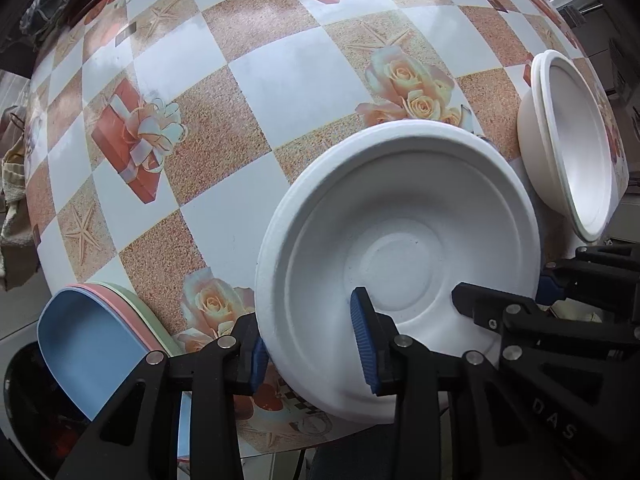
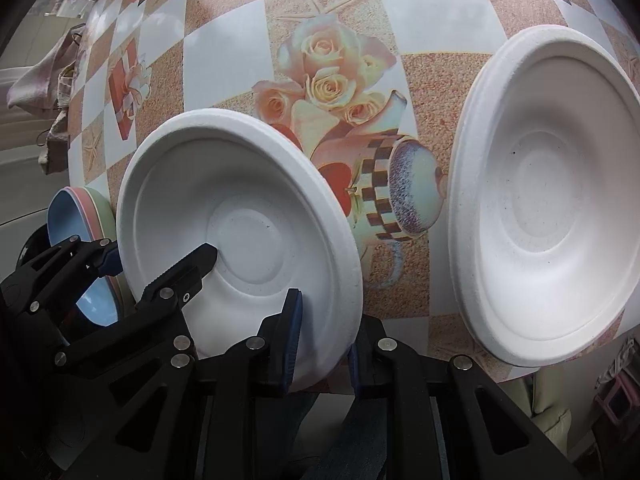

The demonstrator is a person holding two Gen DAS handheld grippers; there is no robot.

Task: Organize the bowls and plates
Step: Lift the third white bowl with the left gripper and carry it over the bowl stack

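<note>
A white bowl (image 1: pixel 400 248) sits near the table's front edge; it also shows in the right wrist view (image 2: pixel 240 216). My left gripper (image 1: pixel 312 356) straddles its left rim, one finger inside and one outside, jaws apart. My right gripper (image 2: pixel 324 340) straddles its right rim the same way. Whether either pair of pads presses the rim is unclear. A stack of two white bowls (image 1: pixel 568 144) stands to the right, also in the right wrist view (image 2: pixel 552 200). Stacked blue, pink and green plates (image 1: pixel 92 332) lie to the left, also in the right wrist view (image 2: pixel 84 216).
The table wears a checkered cloth (image 1: pixel 280 80) with roses, gift boxes and starfish. Cloth bundles (image 2: pixel 44 76) hang off its far left edge. The table's front edge runs just below the grippers.
</note>
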